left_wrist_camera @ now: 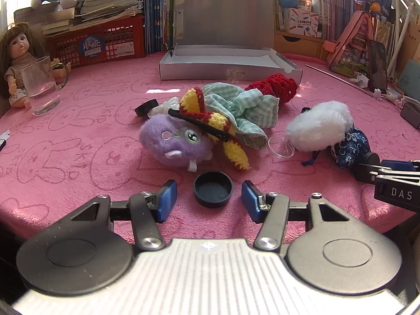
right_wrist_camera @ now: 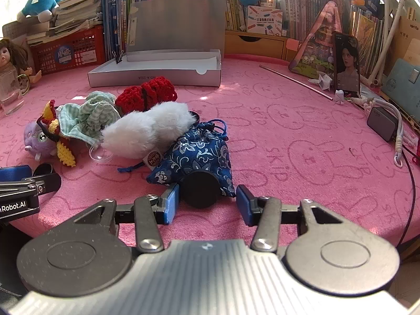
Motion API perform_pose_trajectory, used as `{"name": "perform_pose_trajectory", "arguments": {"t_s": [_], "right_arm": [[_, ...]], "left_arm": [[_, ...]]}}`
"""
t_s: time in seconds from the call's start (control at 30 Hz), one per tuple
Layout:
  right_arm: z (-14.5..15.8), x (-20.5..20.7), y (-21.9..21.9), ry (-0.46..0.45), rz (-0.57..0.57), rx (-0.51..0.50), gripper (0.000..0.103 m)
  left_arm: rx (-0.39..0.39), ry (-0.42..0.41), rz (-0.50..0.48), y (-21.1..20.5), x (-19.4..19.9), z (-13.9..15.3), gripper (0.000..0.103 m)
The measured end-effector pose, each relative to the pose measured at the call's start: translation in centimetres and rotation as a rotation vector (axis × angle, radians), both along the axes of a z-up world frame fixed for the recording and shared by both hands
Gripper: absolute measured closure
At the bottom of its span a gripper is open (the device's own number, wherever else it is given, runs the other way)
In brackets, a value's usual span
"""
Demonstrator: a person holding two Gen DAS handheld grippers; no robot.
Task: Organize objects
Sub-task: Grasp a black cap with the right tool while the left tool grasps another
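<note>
My left gripper (left_wrist_camera: 209, 197) is open, its blue pads either side of a black round lid (left_wrist_camera: 213, 189) lying hollow side up on the pink cloth. My right gripper (right_wrist_camera: 207, 202) is open around a black round cap (right_wrist_camera: 200, 189) that leans against a blue floral pouch (right_wrist_camera: 199, 155). Behind lie a purple plush (left_wrist_camera: 174, 141) with a yellow-red knit piece (left_wrist_camera: 210, 120), a green checked cloth (left_wrist_camera: 246, 110), a red knit item (left_wrist_camera: 275, 85), a white fluffy piece (left_wrist_camera: 319, 126) and a clear disc (left_wrist_camera: 281, 147). An open silver box (left_wrist_camera: 228, 63) stands at the back.
A glass mug (left_wrist_camera: 42, 86) and a doll (left_wrist_camera: 18, 60) are at the far left. A red crate (left_wrist_camera: 99, 43) and books line the back. A phone (right_wrist_camera: 346, 65), a metal rod (right_wrist_camera: 296, 81), a power bank with cables (right_wrist_camera: 383, 123) sit right.
</note>
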State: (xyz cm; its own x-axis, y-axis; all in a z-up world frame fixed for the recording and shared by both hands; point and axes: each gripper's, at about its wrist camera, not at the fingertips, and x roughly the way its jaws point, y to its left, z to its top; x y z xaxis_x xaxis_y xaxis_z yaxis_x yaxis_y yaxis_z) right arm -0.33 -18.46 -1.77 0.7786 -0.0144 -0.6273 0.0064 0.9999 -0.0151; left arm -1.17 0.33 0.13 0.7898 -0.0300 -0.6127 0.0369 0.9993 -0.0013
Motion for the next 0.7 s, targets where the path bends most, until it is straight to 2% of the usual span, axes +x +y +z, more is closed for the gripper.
{"name": "perform_pose_trajectory", "arguments": {"t_s": [0.13,0.43,0.57,0.7], "right_arm": [[0.58,-0.31,-0.14,-0.017,0.002,0.015,0.056],[0.35,-0.39,0.06,-0.008,-0.001,0.014,0.059],[0.58,-0.39,0.01,-0.002,0.000,0.020,0.066],[0.63,-0.43,-0.08,0.008,0.003,0.032,0.067]], "left_arm": [[-0.005,-0.004,-0.003,-0.10,-0.05,0.03,0.043],[-0.010,-0.014,-0.005,-0.21,-0.18,0.21,0.065],[-0.003,-0.027,-0.023,-0.34,-0.33,0.46,0.065],[-0.007,-0.031,-0.043,-0.55,-0.52,0.57,0.065]]}}
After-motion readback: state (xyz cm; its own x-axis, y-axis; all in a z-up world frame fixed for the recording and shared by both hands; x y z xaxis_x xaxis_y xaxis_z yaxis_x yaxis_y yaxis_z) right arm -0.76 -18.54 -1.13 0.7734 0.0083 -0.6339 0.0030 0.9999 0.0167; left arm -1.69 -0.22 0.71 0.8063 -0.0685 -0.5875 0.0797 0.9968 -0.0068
